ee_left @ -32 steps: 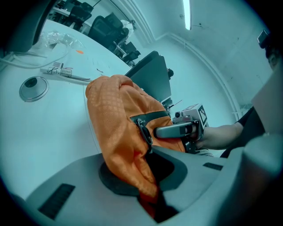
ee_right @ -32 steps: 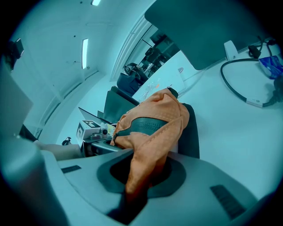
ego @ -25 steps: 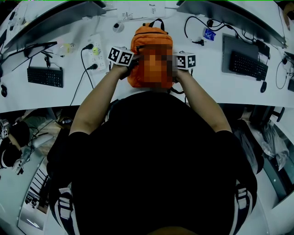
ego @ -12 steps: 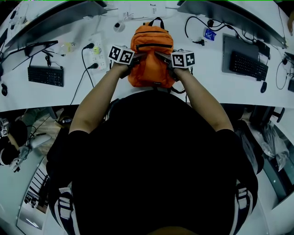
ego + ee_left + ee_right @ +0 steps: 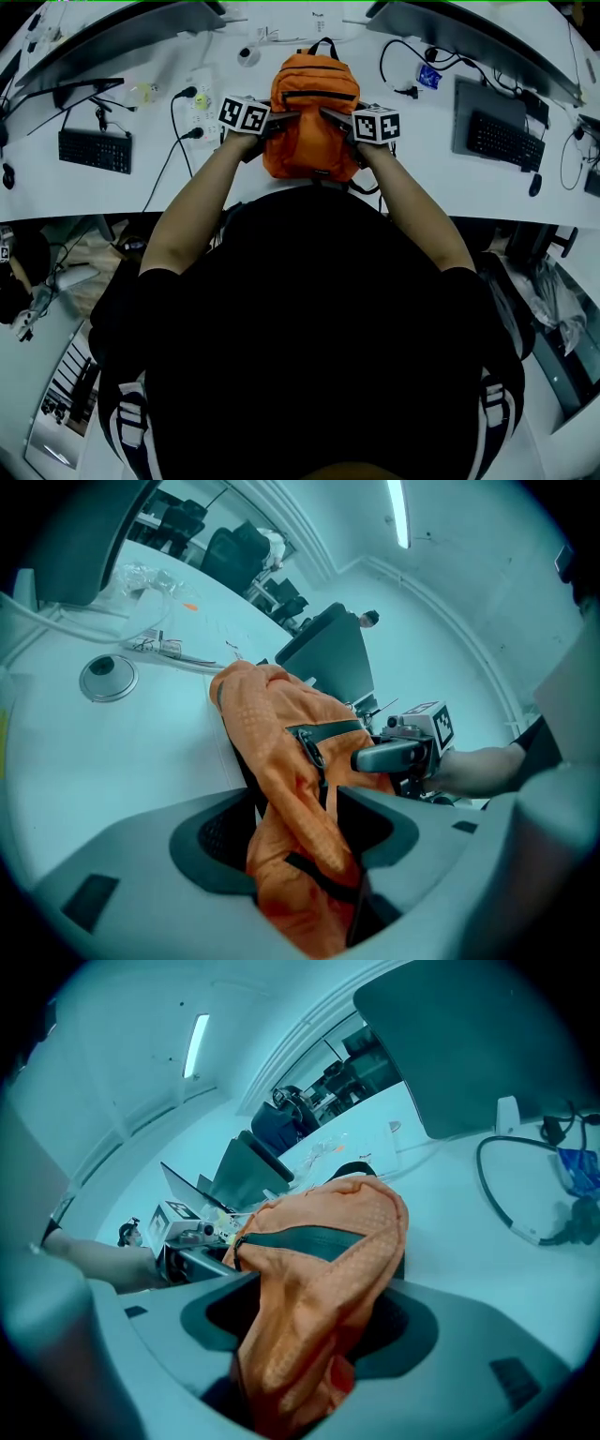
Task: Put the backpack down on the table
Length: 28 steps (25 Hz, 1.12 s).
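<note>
Backpack (image 5: 312, 117) is down: orange, sitting on the white table (image 5: 94, 192) near its front edge, straight ahead of us. Top handle (image 5: 322, 44) points away toward the monitors (image 5: 122, 33). The base looks fully on the tabletop and the bag is slightly slumped. As far as we can tell, only its own bulk keeps it up.

Left gripper (image 5: 278, 119) is at the bag's left flank and right gripper (image 5: 330, 114) at its right flank, both roughly level with the front pocket zip (image 5: 314, 94). A symmetric two-sided hold makes sense for a soft bag: a pinched fold on each side stops it swinging or folding on the way down.

Both sets of jaws have just been opening and now stand wide. Each gripper view shows a ridge of orange fabric bunched in the gap, but it only lies there, not clamped. So we're holding nothing and the table carries the load.

Our read: placement is done and we're in the release step. What remains is backing both grippers out sideways.

Risk: the loose fold, or the black strap (image 5: 319, 875) by the left jaws, snags as we pull away and drags or tips the bag. It sits close to the front edge, so we'd back out slow and straight.
</note>
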Each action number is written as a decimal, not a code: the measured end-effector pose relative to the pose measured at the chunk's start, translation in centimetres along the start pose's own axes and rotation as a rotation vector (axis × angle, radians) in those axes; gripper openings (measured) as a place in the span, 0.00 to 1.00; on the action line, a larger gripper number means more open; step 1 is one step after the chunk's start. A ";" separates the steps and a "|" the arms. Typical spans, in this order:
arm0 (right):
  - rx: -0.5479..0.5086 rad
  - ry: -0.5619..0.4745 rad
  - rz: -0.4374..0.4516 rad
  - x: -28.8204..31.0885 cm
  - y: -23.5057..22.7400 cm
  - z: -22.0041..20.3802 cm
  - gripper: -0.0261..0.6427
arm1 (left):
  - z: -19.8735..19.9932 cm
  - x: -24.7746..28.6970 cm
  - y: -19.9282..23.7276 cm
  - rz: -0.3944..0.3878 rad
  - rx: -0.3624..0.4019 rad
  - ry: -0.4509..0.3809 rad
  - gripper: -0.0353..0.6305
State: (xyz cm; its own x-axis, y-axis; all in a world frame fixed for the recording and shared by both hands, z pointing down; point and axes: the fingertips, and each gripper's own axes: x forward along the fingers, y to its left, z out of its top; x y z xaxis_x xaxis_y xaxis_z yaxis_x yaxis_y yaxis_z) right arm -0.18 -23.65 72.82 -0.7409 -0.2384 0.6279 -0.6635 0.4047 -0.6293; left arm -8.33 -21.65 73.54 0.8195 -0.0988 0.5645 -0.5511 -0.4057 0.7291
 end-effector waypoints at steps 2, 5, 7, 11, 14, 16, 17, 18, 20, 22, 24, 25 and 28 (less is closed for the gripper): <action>0.016 -0.007 -0.014 -0.4 -0.5 -0.1 0.49 | -0.2 -0.5 0.0 0.010 0.000 -0.006 0.44; 0.038 -0.016 -0.026 -1.3 -0.8 0.0 0.49 | -0.3 -1.2 0.2 0.032 -0.002 -0.021 0.46; 0.037 -0.020 -0.039 -1.9 -1.2 -0.1 0.49 | -0.4 -1.7 0.4 0.056 -0.003 -0.032 0.46; 0.041 -0.028 -0.031 -2.8 -1.0 -0.7 0.50 | -0.6 -2.7 0.7 0.100 0.004 -0.058 0.46; 0.045 -0.045 -0.046 -3.7 -1.1 -0.9 0.50 | -0.6 -3.5 0.6 0.114 0.002 -0.078 0.46; 0.045 -0.056 -0.055 -4.2 -1.2 -1.1 0.50 | -0.6 -4.1 0.5 0.124 0.007 -0.088 0.46; 0.049 -0.062 -0.060 -4.5 -1.3 -1.2 0.50 | -0.7 -4.5 0.5 0.130 0.007 -0.095 0.46; 0.060 -0.070 -0.061 -4.8 -1.1 -1.3 0.50 | -0.8 -4.9 0.5 0.135 0.005 -0.101 0.46; 0.090 -0.094 -0.057 -5.3 -0.8 -1.3 0.50 | -1.1 -5.6 0.4 0.140 0.004 -0.106 0.46; 0.108 -0.119 -0.057 -5.9 -0.6 -1.3 0.50 | -1.6 -6.1 0.3 0.143 0.005 -0.107 0.46; 0.109 -0.133 -0.063 -6.4 -0.4 -1.4 0.50 | -2.0 -6.6 0.0 0.144 0.004 -0.114 0.46; 0.104 -0.136 -0.069 -6.7 -0.3 -1.4 0.50 | -2.2 -6.9 -0.2 0.143 0.005 -0.119 0.46; 0.086 -0.153 -0.090 -7.5 -0.2 -1.5 0.50 | -2.5 -7.6 -0.9 0.138 0.022 -0.136 0.46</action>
State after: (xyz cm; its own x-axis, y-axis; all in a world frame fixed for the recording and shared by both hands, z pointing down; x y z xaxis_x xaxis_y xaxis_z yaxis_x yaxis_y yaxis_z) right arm 5.69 -20.60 68.97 -0.6810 -0.4043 0.6105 -0.7293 0.3003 -0.6147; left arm -14.44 -18.24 69.55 0.7506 -0.2762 0.6002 -0.6577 -0.3997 0.6385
